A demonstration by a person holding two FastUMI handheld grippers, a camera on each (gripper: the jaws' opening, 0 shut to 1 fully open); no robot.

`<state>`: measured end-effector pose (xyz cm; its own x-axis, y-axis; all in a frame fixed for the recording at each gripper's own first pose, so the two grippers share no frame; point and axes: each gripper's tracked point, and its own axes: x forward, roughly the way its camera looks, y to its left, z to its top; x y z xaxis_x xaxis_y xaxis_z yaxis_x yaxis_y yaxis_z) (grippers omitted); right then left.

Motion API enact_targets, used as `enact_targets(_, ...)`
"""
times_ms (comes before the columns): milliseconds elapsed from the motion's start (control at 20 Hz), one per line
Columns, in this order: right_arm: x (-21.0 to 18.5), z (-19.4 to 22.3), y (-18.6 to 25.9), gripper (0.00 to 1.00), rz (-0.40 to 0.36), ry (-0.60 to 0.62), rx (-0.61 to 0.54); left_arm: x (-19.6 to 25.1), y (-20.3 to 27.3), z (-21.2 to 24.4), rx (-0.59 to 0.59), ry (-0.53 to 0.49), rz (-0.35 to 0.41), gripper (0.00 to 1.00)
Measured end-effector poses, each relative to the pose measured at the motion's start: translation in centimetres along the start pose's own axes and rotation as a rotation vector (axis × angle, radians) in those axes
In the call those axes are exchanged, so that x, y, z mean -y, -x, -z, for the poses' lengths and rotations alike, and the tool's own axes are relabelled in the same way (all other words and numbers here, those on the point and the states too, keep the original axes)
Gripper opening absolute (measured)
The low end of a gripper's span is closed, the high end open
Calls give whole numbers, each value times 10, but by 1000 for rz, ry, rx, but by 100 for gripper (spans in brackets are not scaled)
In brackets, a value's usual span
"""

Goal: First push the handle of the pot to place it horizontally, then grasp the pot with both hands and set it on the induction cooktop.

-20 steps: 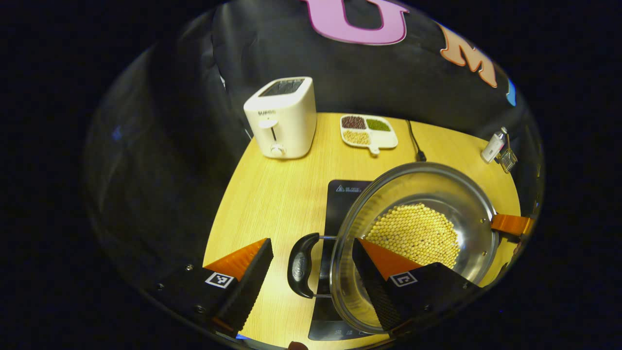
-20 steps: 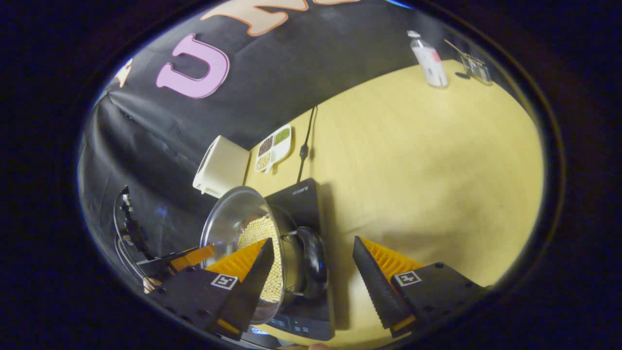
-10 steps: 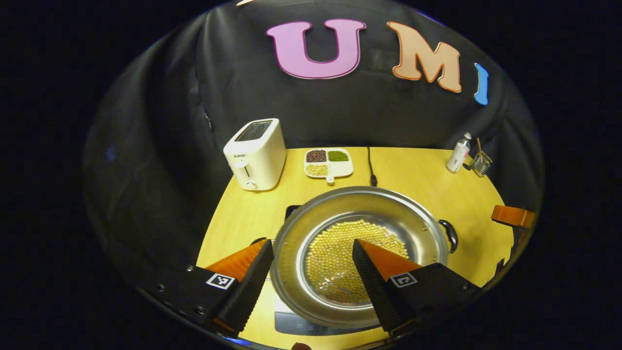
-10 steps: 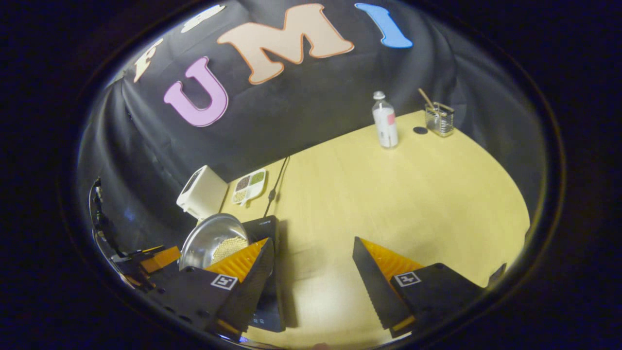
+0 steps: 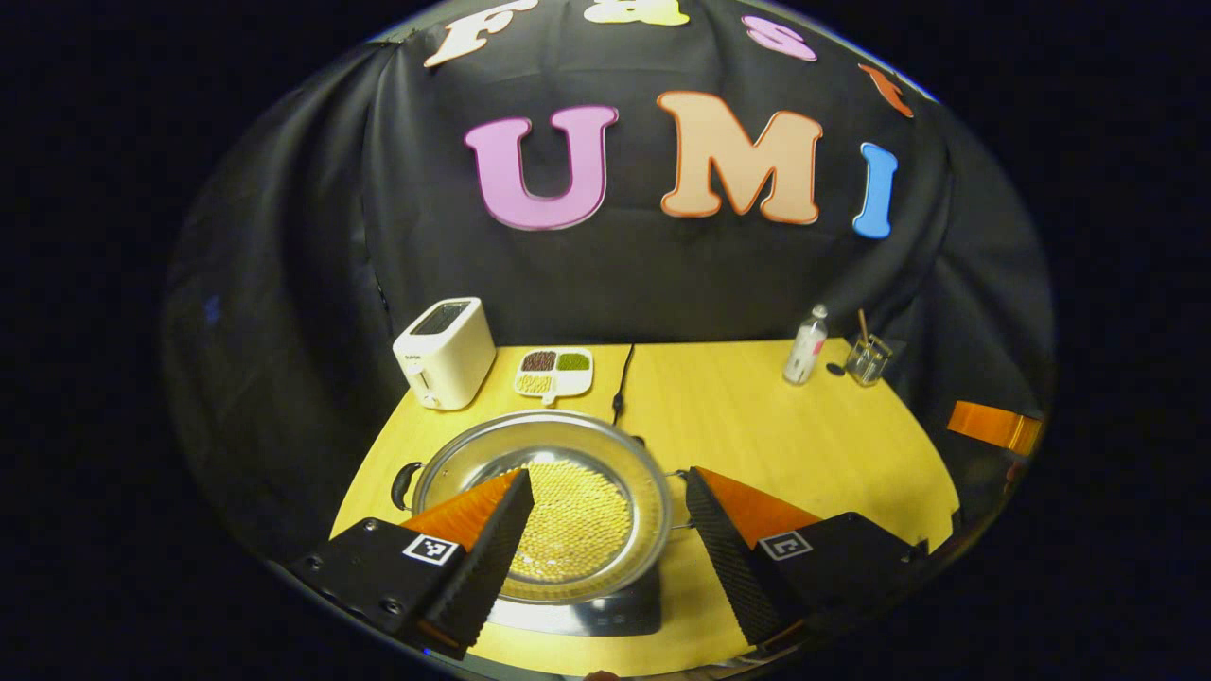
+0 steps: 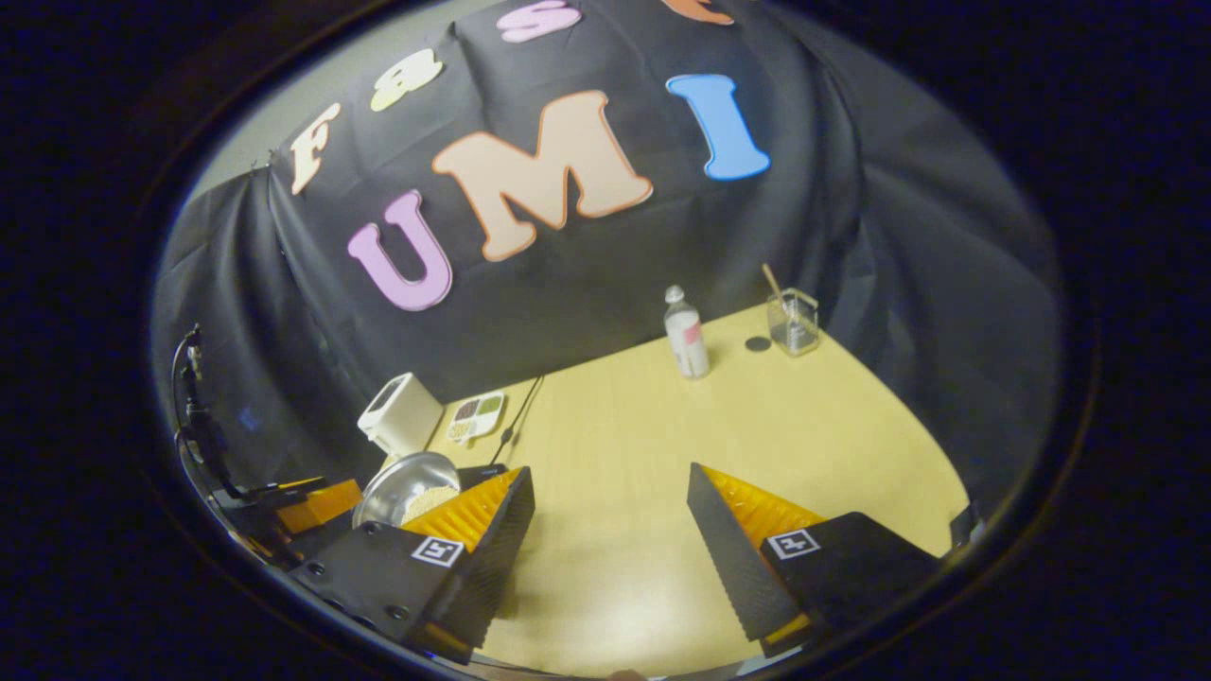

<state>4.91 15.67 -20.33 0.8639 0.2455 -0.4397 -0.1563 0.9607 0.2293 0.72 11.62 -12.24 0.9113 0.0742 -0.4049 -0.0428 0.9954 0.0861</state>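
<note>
Pot (image 5: 568, 454) of yellow beans (image 5: 577, 520)

The pot (image 5: 544, 511) sat on the induction cooktop (image 5: 577, 617), holding a layer of yellow beans (image 5: 572, 518), with one black handle (image 5: 405, 484) at its left rim. The left gripper (image 5: 605, 549) hung above it with fingers (image 5: 487, 558) spread wide, touching nothing. Behind the pot on the bench (image 5: 804, 454) stood a white toaster (image 5: 445, 352) and a divided dish (image 5: 554, 370). Far right of the pot were a bottle (image 5: 805, 344) and a glass holder (image 5: 867, 359).
</note>
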Motion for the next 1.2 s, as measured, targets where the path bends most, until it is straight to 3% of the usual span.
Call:
enact_targets(50, 8, -16, 13, 100, -11, 11, 34, 17, 8, -11, 36, 20, -1, 99)
enact_targets(100, 14, -34, 24, 100, -27, 23, 70, 32, 16, -20, 68, 33, -5, 99)
enact_targets(150, 20, -49, 37, 92, -40, 36, 109, 44, 22, -29, 106, 38, -9, 99)
enact_targets(350, 37, -114, 78, 92, -73, 144, 285, 85, 46, -75, 292, 57, -49, 100)
enact_targets(650, 65, -147, 110, 92, -64, 196, 379, 137, 77, -125, 509, 117, -27, 98)
enact_targets(900, 85, -171, 140, 92, -42, 180, 463, 168, 77, -128, 533, 152, 32, 92)
enact_targets(950, 88, -173, 144, 99, -32, 182, 477, 172, 76, -129, 535, 157, 42, 96)
enact_targets(1000, 90, -175, 149, 99, -27, 184, 490, 175, 76, -129, 536, 158, 48, 92)
enact_targets(1150, 90, -178, 162, 99, -27, 184, 525, 178, 82, -135, 565, 140, 50, 96)
enact_targets(1200, 91, -178, 164, 92, -28, 187, 534, 177, 85, -138, 581, 137, 39, 96)
